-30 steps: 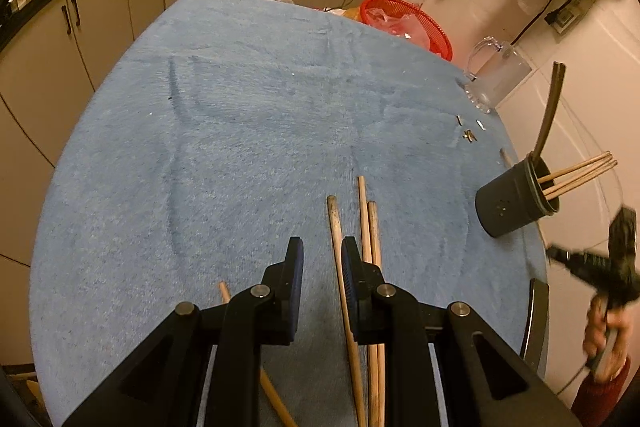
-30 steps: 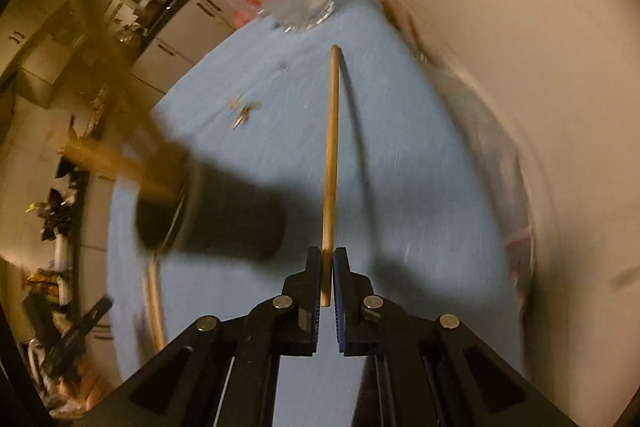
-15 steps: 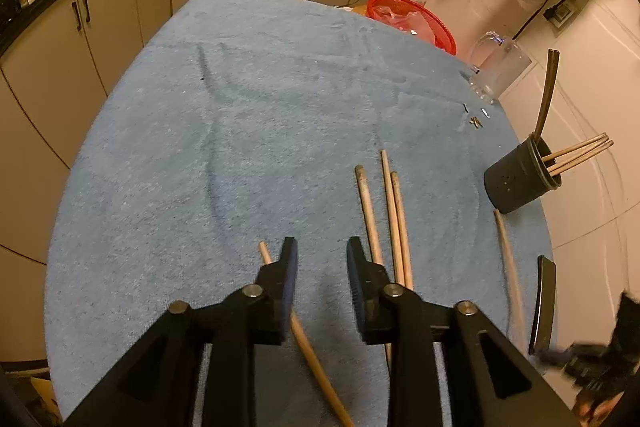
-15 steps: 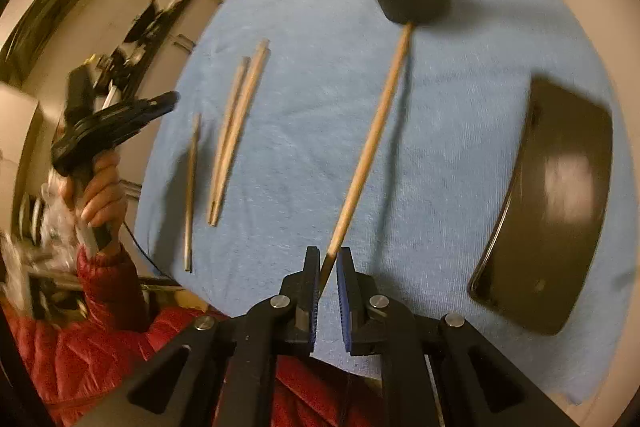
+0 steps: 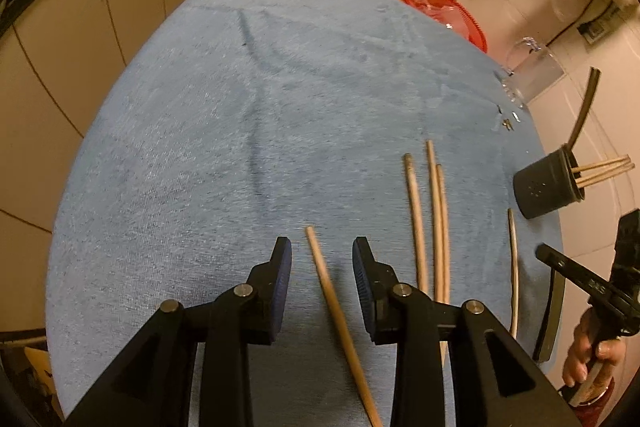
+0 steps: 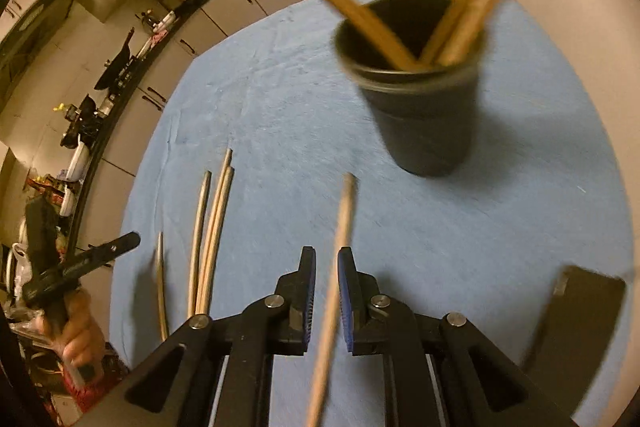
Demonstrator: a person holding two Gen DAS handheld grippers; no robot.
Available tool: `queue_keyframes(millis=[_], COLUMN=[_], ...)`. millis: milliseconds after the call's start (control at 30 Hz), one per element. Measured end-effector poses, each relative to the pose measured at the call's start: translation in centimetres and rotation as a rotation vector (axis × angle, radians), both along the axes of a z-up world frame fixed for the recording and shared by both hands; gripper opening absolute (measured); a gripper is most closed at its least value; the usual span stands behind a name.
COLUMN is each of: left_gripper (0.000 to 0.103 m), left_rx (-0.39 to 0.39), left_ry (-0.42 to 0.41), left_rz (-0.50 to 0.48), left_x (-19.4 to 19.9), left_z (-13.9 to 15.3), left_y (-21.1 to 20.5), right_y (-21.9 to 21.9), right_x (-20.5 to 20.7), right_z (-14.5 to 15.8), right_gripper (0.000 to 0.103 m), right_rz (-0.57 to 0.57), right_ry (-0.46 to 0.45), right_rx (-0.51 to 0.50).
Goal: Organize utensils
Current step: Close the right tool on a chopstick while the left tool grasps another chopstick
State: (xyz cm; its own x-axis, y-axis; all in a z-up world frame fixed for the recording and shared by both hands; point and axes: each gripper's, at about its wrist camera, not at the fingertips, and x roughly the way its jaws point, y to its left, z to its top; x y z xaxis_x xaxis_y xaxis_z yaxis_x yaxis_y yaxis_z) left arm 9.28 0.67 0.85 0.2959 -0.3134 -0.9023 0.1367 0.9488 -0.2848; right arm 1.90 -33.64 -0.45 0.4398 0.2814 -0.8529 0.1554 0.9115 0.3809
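Observation:
My left gripper [image 5: 322,263] is open over the blue cloth, with one wooden chopstick [image 5: 340,315] lying between its jaws. Three more chopsticks [image 5: 434,219] lie to its right, and another chopstick [image 5: 514,267] lies near the black utensil cup [image 5: 546,187], which holds several sticks. My right gripper [image 6: 325,275] is open a little, with a chopstick [image 6: 340,247] running between its jaws toward the cup [image 6: 420,99]. The three loose chopsticks [image 6: 212,227] show to its left, and the left gripper [image 6: 76,267] at far left.
A black flat piece [image 6: 576,319] lies on the cloth at the right gripper's right; it shows in the left wrist view [image 5: 554,315]. A red basket [image 5: 444,15] and a clear jug [image 5: 532,75] stand at the far edge. Cabinets run behind.
My left gripper has opened wider and shifted so the single chopstick lies between its jaws. My right gripper has swung round to face the cup and opened slightly around its chopstick.

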Motion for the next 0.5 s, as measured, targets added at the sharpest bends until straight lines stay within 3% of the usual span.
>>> queue_keyframes(millis=[133, 400, 500], left_gripper=[0.032, 0.033, 0.032], left_rx=[0.008, 0.081, 0.131], left_ry=[0.036, 0.105, 0.091], left_rz=[0.009, 0.023, 0.018], left_x=[0.7, 2.3, 2.8], left_z=[-0.9, -2.5, -2.7], left_y=[0.0, -1.7, -3.1], right_y=[0.7, 2.2, 2.4], right_x=[2.0, 3.9, 4.1], right_z=[-0.9, -2.0, -2.0], right_gripper=[0.015, 0.016, 0.008], right_rz=[-0.036, -0.011, -0.002], right_ry=[0.037, 0.077, 0.07], right_rx=[-0.113, -0.141, -0.115])
